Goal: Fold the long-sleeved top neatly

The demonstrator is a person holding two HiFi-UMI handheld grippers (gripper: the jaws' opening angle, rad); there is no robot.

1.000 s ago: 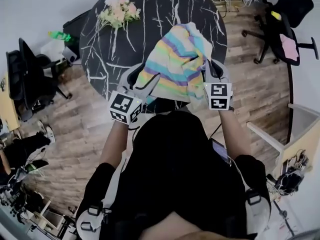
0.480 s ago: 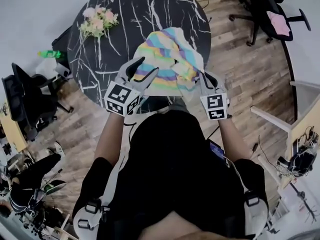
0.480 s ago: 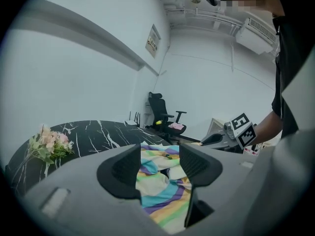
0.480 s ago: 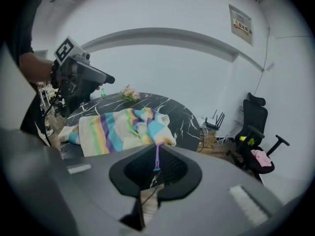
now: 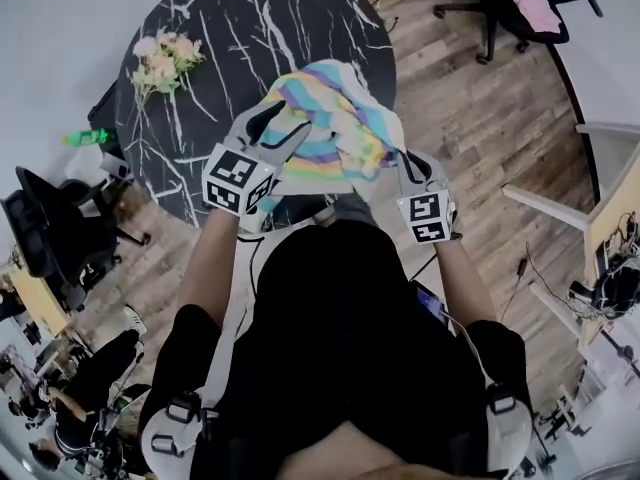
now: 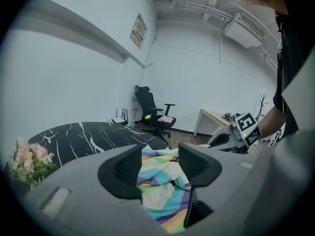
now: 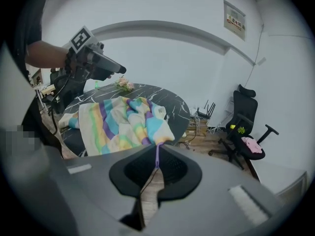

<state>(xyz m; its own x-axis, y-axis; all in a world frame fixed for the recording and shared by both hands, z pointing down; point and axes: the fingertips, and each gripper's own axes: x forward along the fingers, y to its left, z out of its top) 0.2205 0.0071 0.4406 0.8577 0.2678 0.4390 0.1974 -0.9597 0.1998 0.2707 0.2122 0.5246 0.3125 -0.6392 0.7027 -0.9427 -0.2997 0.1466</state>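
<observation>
Closest to the person, at four o'clock of the tabletop with twelve taken as its far side, the right gripper (image 5: pixel 396 164) is seen pressed together on a thin purple hem of the soft, pastel-striped long-sleeved top (image 5: pixel 330 118), one corner of the cloth being drawn off the rim into that pinch. At six o'clock the left gripper (image 5: pixel 279 126) is held with its jaws spread. They have just been closing a little, and rumpled stripes are shown between them, yet the ribbed pads are not pressed on the fabric. Compared with a second ago, the garment appears to have been let down from a raised drape into a bunched heap at four o'clock on the round black table (image 5: pixel 230 28), which is veined in white like marble. From this it is judged that a second hold is being sought so that the top can be spread flat, and no fold has yet been made. Farther off, a bunch of pink flowers (image 5: pixel 160 58) is laid near ten o'clock on the glossy slab. A black office chair (image 5: pixel 500 8) is parked at two o'clock on the wooden plank floor (image 5: pixel 470 138).
</observation>
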